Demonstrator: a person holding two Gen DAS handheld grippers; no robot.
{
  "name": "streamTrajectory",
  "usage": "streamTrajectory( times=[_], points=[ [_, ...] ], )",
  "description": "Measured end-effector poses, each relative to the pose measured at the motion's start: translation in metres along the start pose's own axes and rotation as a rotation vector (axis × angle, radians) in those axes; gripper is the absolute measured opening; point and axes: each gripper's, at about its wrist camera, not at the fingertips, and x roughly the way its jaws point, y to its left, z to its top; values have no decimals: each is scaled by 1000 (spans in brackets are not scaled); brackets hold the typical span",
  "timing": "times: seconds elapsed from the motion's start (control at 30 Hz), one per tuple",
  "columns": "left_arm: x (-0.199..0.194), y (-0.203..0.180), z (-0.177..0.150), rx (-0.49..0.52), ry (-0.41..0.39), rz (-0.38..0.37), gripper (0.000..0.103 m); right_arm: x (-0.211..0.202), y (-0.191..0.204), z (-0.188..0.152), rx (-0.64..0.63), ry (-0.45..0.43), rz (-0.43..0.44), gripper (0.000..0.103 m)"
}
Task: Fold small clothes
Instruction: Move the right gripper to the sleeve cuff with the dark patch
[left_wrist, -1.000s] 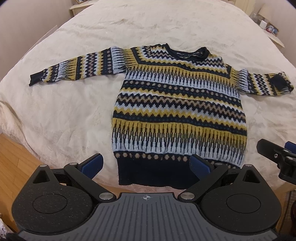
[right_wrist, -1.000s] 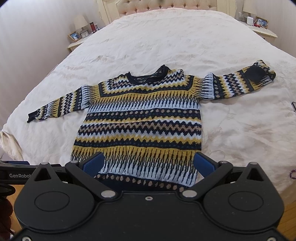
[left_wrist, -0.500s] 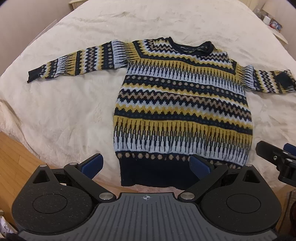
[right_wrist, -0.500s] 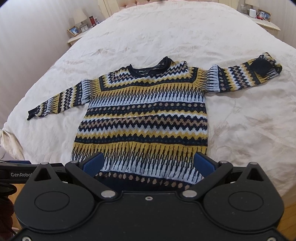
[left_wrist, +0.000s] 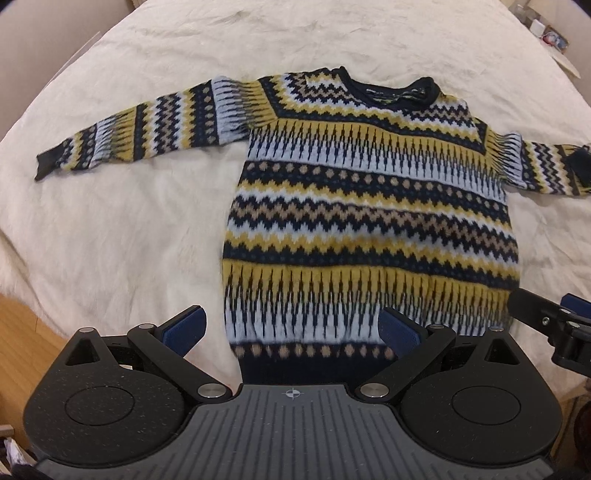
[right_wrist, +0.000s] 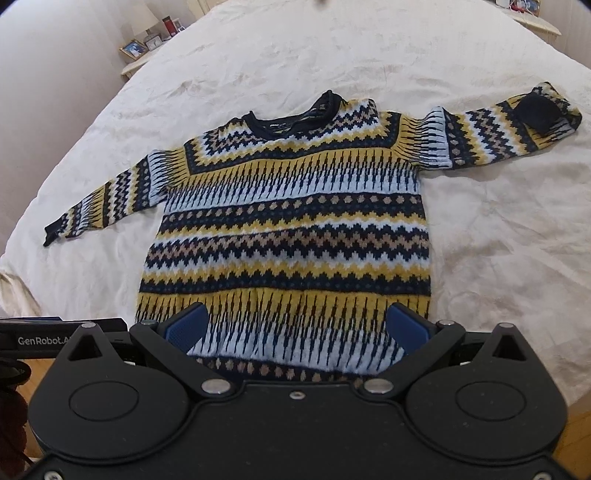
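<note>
Both tools have come closer to the sweater (left_wrist: 369, 206), which lies flat on the bed (left_wrist: 110, 240). Left tool (left_wrist: 291, 328) and right tool (right_wrist: 295, 325) hang wide open (nothing held). Pinch the bottom corners together, evenly.

A bedroom, its wide bed covered in cream.

The rumpled cream bedspread (right_wrist: 369, 55) filled most of the view; a pale nightstand (right_wrist: 140, 64) with a framed photo (right_wrist: 133, 48) stood by the plain wall (right_wrist: 55, 55), above a wooden floor (left_wrist: 22, 332).

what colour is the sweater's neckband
Dark navy, almost black; the sweater's neckband shows best in the right wrist view.
</note>
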Motion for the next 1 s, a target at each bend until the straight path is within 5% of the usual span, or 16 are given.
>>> streamTrajectory(
  times=[0.27,0.7,0.9,1.0],
  points=[
    [16,3,57,42,-67,-26,101,28,-14,39,70,-33,-6,102],
    [-10,-8,120,209,-567,-200,101,13,-64,105,166,-317,-121,102],
    [-8,-10,131,126,-614,-286,101,16,-88,123,86,-355,-232,102],
    [-7,-14,132,99,-600,-269,101,21,-104,135,29,-352,-281,102]
  ],
)
